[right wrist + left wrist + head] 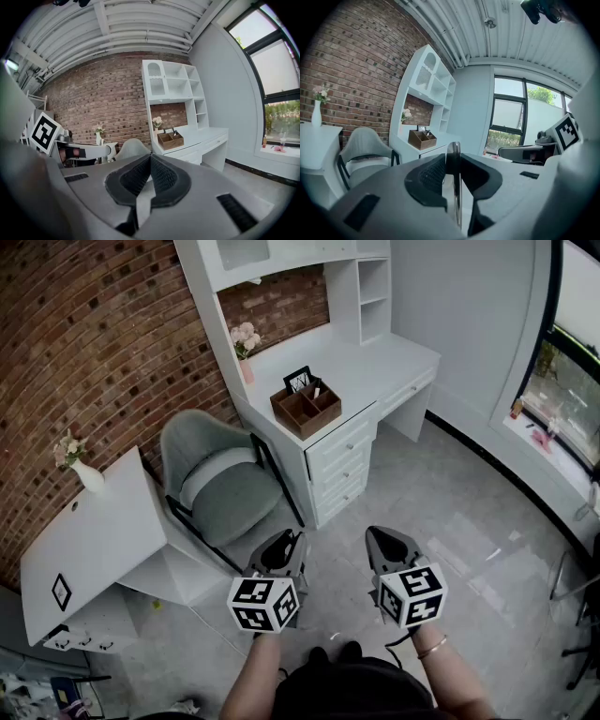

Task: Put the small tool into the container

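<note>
A thin flat metal tool stands on edge between the pads of my left gripper, which is shut on it. In the head view the left gripper and right gripper hang side by side over the floor, well short of the desk. My right gripper has its pads together at the tip with nothing in them. The brown wooden container with several compartments sits on the white desk; it also shows far off as the container and the container.
The white desk has drawers and a shelf unit above it. A grey chair stands left of the drawers. A pink flower vase is behind the container. A white side cabinet is at left, a window at right.
</note>
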Demonstrator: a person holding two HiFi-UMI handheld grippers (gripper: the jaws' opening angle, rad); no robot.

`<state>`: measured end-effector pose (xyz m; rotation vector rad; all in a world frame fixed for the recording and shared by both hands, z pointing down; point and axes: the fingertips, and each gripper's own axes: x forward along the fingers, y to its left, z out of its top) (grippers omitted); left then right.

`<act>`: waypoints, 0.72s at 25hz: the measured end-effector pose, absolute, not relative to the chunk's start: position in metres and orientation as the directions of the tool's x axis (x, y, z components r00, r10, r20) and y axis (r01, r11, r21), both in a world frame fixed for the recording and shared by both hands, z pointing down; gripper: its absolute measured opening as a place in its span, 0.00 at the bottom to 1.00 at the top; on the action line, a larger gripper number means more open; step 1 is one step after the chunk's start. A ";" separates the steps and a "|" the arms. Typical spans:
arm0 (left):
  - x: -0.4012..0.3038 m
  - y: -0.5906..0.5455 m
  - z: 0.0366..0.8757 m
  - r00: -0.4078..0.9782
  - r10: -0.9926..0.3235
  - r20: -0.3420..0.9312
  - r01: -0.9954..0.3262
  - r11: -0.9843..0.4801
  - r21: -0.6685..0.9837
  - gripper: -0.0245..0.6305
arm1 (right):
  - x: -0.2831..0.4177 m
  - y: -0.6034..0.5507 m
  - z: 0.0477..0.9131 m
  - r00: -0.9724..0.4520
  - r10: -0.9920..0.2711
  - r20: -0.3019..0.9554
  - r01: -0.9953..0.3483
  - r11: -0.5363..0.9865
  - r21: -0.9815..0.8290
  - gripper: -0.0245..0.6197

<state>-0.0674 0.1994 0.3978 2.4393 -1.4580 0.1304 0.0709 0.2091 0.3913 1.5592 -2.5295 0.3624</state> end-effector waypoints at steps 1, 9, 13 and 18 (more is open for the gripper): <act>-0.067 0.200 0.399 0.481 -0.846 0.229 -0.874 -0.440 0.207 0.18 | 0.072 0.209 0.392 -0.447 -0.859 0.250 -0.895 0.428 -0.130 0.04; -0.061 0.210 0.405 0.466 -0.850 0.247 -0.880 -0.418 0.224 0.18 | 0.091 0.213 0.399 -0.413 -0.866 0.282 -0.910 0.382 -0.159 0.04; -0.054 0.210 0.399 0.450 -0.862 0.233 -0.888 -0.407 0.213 0.18 | 0.104 0.212 0.399 -0.416 -0.867 0.273 -0.908 0.383 -0.168 0.04; -0.052 0.202 0.393 0.442 -0.868 0.224 -0.891 -0.396 0.222 0.18 | 0.109 0.203 0.400 -0.422 -0.868 0.264 -0.904 0.382 -0.190 0.04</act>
